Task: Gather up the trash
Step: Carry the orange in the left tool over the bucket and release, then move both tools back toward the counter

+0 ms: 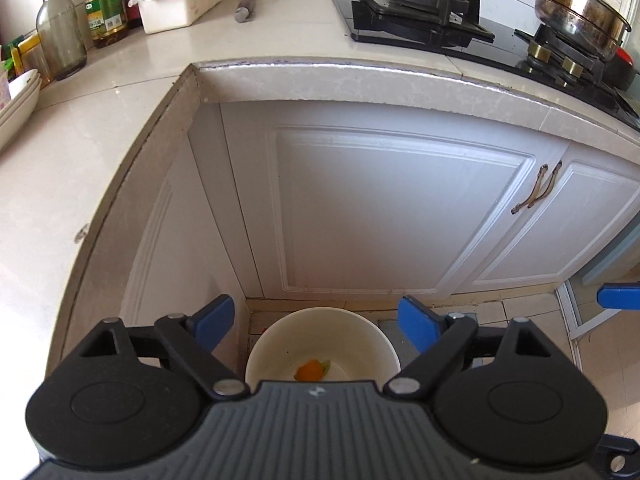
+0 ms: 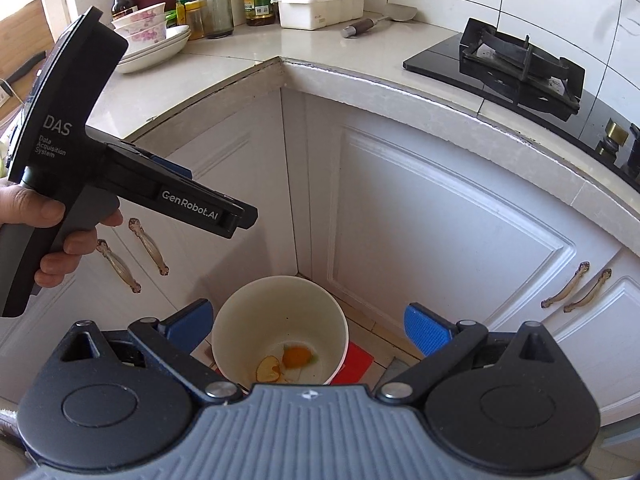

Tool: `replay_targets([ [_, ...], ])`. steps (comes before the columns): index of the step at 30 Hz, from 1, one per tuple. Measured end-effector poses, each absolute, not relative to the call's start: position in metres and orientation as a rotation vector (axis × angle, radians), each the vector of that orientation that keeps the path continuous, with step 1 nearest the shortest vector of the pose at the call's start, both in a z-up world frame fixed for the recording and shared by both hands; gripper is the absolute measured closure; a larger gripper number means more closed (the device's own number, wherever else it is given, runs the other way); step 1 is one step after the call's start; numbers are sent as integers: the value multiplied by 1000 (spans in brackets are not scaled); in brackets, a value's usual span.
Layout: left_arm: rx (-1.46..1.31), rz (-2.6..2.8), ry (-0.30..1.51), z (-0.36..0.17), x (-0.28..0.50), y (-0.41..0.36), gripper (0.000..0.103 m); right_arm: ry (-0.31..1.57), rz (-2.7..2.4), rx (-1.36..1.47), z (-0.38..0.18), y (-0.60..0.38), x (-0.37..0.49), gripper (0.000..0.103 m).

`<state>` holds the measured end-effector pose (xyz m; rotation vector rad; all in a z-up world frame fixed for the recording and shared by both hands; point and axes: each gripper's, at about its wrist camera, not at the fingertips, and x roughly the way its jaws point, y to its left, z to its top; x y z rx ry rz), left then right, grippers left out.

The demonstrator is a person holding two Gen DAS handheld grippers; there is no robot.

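White bin (image 2: 280, 320) holding orange peel (image 2: 297, 356), apple slice (image 2: 269, 369) only in right view, both grippers' jaws open, empty.

There was one bucket (image 2: 280, 320) below the open right claw (image 2: 310, 330), between its two blue pads (image 2: 426, 330). In it lay two scraps: one orange peel (image 2: 297, 356) and one apple slice (image 2: 269, 369). Far ahead of the claw stood one white box (image 2: 322, 8), one pot (image 1: 578, 10) on the stove (image 1: 424, 12), and three bottles, one with a red cap (image 2: 216, 4). To the right of the claw, two handles (image 2: 576, 288) were on the doors.
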<state>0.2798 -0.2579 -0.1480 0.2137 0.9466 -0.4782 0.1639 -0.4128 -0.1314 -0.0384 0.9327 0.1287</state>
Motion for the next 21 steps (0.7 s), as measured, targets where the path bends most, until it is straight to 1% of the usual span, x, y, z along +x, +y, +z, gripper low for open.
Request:
replay_targets([
  [12,209,-461,924,-133,261,-240,13,914,160,-59,-124,-396,165,0],
  [21,186,-411,872,-104,236,-206,13,876,189,-86,-109,-376,165,0],
])
